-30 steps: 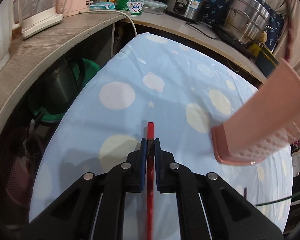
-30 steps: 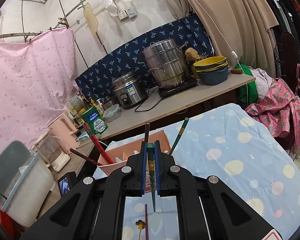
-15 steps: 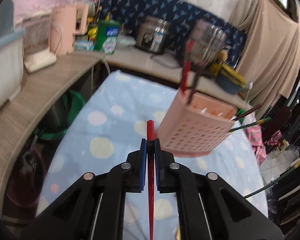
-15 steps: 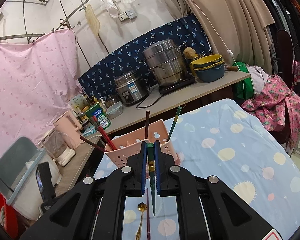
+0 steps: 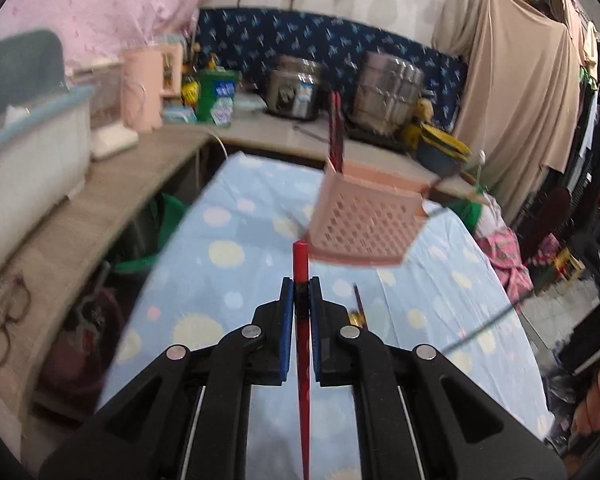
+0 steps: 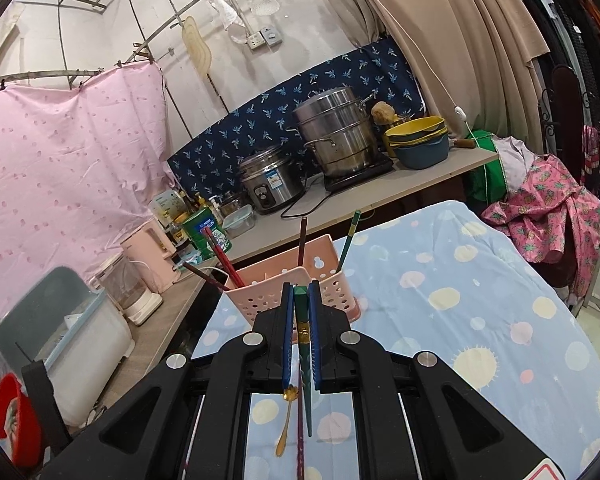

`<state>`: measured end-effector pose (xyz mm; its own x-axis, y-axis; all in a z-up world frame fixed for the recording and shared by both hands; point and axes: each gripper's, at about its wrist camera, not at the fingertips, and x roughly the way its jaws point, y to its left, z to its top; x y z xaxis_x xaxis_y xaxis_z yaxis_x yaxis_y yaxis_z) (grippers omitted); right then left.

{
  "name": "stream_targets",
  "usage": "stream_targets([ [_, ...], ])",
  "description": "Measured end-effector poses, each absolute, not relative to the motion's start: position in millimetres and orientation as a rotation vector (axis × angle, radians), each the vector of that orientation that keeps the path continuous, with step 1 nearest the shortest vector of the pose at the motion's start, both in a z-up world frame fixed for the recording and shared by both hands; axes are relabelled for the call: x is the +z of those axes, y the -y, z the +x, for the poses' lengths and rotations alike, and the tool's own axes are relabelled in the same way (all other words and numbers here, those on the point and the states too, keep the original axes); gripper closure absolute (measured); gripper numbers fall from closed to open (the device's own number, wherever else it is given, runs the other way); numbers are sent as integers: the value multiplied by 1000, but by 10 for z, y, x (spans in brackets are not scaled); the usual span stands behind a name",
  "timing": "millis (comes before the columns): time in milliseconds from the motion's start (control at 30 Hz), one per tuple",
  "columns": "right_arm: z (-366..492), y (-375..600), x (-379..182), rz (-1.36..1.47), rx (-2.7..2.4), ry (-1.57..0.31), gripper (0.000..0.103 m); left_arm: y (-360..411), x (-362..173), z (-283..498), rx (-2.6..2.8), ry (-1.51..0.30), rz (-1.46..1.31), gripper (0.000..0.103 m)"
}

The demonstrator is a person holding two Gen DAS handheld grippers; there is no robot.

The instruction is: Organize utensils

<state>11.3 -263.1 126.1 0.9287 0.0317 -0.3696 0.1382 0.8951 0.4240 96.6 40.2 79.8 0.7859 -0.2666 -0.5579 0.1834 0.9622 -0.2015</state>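
Observation:
My left gripper (image 5: 301,280) is shut on a red chopstick (image 5: 301,264) whose blunt end rises past the pads, just short of the pink perforated utensil basket (image 5: 366,220). Red chopsticks (image 5: 335,136) stand in that basket. My right gripper (image 6: 301,290) is shut on a green chopstick (image 6: 301,308), pointed end hanging down, close in front of the pink basket (image 6: 272,292). The basket holds a red chopstick (image 6: 222,256), a dark one (image 6: 302,236) and a green one (image 6: 350,236). On the blue spotted cloth (image 6: 460,300) below lie a gold spoon (image 6: 286,420) and a dark chopstick (image 6: 300,436).
A wooden counter (image 5: 112,200) runs along the left and back with a pink kettle (image 5: 148,84), a green can (image 5: 216,96), a rice cooker (image 6: 270,184), a steel steamer pot (image 6: 336,136) and bowls (image 6: 418,136). A white bin (image 6: 76,352) stands at the left. A person's hand (image 5: 598,396) shows at the right edge.
The left gripper rose and tilted up with the red chopstick, so the basket moved from the right edge to just ahead. The right gripper drew nearer the basket.

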Motion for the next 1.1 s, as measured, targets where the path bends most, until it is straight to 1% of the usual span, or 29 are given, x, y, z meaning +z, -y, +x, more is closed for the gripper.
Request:
stream_targets([
  [233,-48,2594,1308,453,-56,-370,96,-333,1079,1199,-207,-500,-147,95],
  [400,-121,2617,1303,454,-61,-372,96,-283,982,1028,-204,-513,-133,96],
  [667,-110,2580,1231,458,-36,-399,96,-286,1222,1144,-189,-495,-135,95],
  [767,-118,2575,1228,459,-37,-400,96,-307,1116,1151,-181,-542,-136,89],
  [833,-115,2575,1228,457,-37,-397,96,-340,992,1147,-173,-581,-144,82],
  [867,-119,2571,1230,456,-37,-395,96,-363,924,1141,-166,-602,-148,80],
  [900,-125,2573,1229,457,-37,-393,96,-390,836,1129,-166,-632,-158,75],
  [933,-132,2578,1231,457,-36,-391,96,-412,770,1113,-167,-653,-164,67],
  [1000,-140,2592,1238,455,-37,-386,96,-444,582,1057,-161,-700,-165,59],
  [1100,-152,2622,1249,455,-43,-380,96,-438,328,994,-159,-767,-144,58],
])
